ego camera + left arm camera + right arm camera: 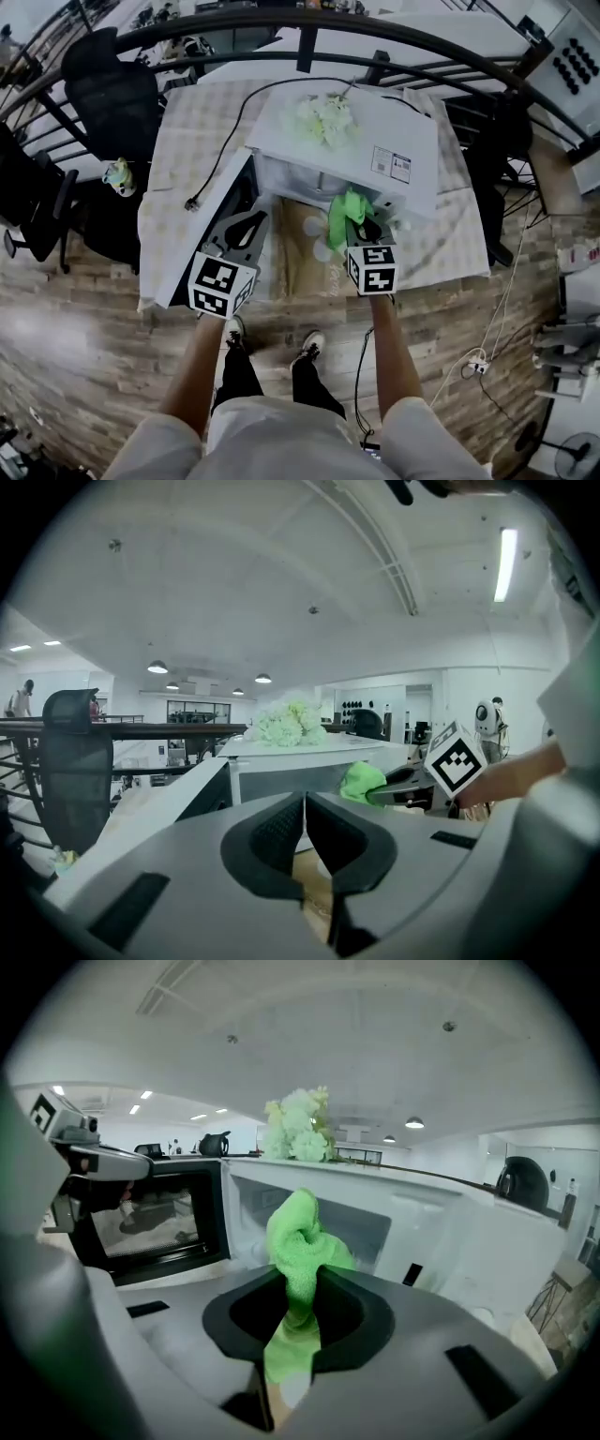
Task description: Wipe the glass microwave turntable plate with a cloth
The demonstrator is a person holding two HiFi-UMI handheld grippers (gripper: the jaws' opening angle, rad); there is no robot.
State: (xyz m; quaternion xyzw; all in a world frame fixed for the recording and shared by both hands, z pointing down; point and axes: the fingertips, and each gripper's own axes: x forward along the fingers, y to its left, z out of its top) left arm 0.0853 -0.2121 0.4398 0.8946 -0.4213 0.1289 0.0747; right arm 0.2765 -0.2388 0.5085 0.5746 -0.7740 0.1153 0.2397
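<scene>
Cloth (298, 1232), green and bunched, is clamped between the jaws of the right gripper (302, 1293) at the mouth of the open microwave (384, 141). The left gripper (305, 825) is held closed on nothing, beside the door (192, 248). The glass plate cannot be made out inside.

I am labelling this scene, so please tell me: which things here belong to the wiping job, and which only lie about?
For the job:
green cloth, clamped in the right gripper
open microwave
left gripper, shut and empty

Lying about:
white flowers on the microwave
black cable on the table
office chair
</scene>
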